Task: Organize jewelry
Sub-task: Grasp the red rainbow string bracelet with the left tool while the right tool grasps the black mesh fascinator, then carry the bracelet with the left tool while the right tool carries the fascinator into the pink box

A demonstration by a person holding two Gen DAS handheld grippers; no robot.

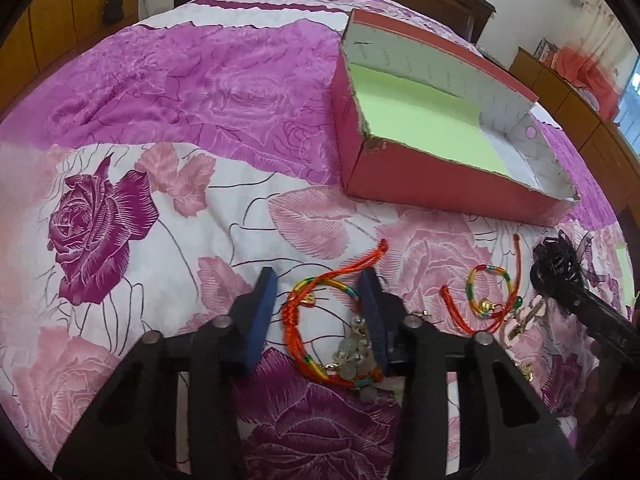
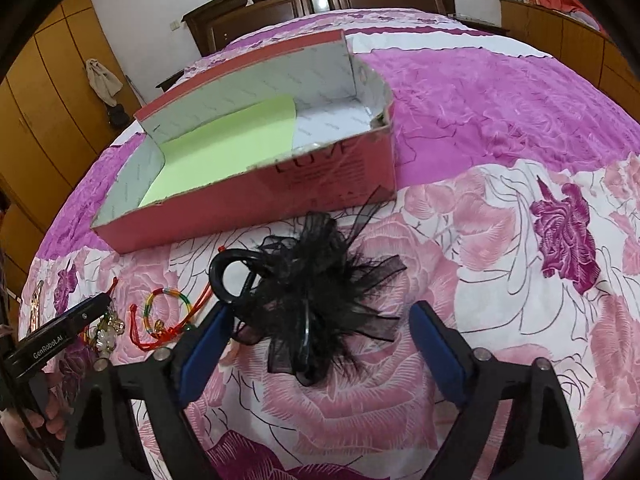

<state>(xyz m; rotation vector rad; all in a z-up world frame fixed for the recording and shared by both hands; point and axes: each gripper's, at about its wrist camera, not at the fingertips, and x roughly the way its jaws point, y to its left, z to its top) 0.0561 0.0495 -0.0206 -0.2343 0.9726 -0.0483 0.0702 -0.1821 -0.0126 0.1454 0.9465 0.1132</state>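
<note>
On a bed covered with a rose-print bedspread (image 1: 160, 184), the left gripper (image 1: 320, 286) points steeply down over a red cord bracelet (image 1: 316, 320) with rainbow sections and pale beads. The blue pads (image 1: 262, 312) stand partly apart, one on each side of the bracelet. The right-hand pad lies against the cord and beads while the left-hand pad sits clear of it, so nothing is clamped.

In the left wrist view a second bracelet (image 1: 486, 294), a small rainbow loop with red tails, lies on the cover at about 3 o'clock from the first one, apart from it. A small pink clip (image 1: 524, 320) rests just beyond that loop, further toward 3 o'clock.

The right gripper (image 2: 320, 320) stands wide open around a black hair ornament (image 2: 316, 292) of mesh and feathers. Its left pad touches or nearly touches the ornament's glossy black loop; I cannot tell which. The right pad is well clear of the feathers.

A shallow red box (image 2: 332, 176) with white inner walls and a green sheet (image 2: 224, 152) on its floor sits at 12 o'clock from the ornament, near it. The box holds only that sheet.

A hand (image 2: 48, 420) shows at the lower left edge of the right wrist view, behind the left gripper.
</note>
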